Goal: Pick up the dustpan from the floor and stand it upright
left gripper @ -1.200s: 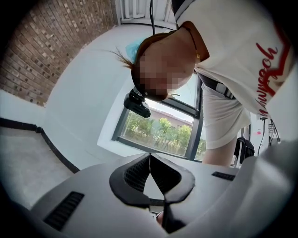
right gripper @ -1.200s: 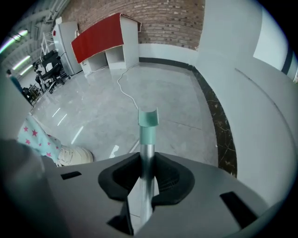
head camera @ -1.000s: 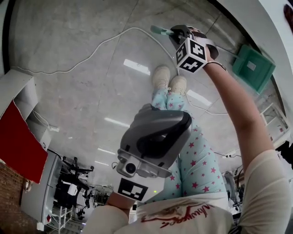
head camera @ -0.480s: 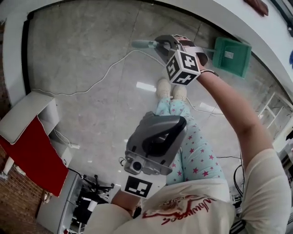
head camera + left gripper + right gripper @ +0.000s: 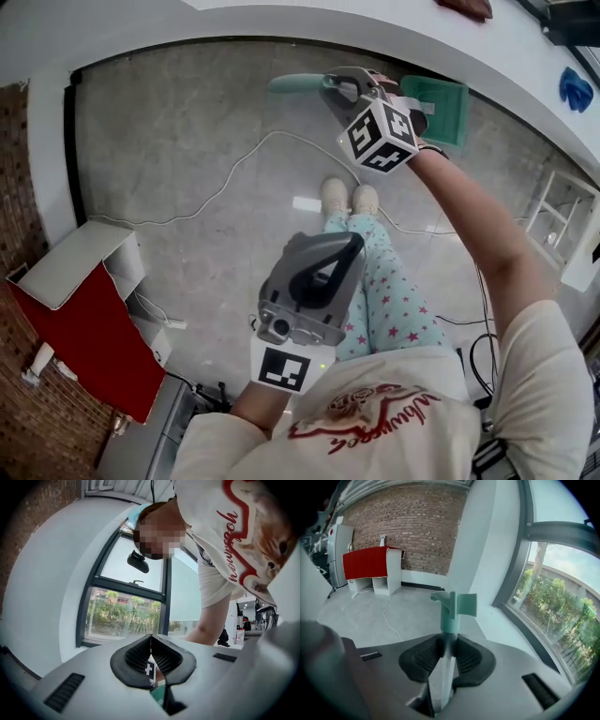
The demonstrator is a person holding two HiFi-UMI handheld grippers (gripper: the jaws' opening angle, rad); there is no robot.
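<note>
The right gripper (image 5: 449, 637) squeezes the thin silver pole (image 5: 445, 671) of the green plastic dustpan (image 5: 441, 105), near the white wall (image 5: 281, 19). The left gripper (image 5: 151, 654) is closed on nothing. One grip on a smooth pole could slip, and the pan could swing down.

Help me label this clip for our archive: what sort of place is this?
Probably an indoor workshop or studio-type room: a polished grey concrete floor with a loose white cable across it, a bare brick wall behind a red-draped white cabinet, and a tall dark-framed window looking onto greenery.
</note>
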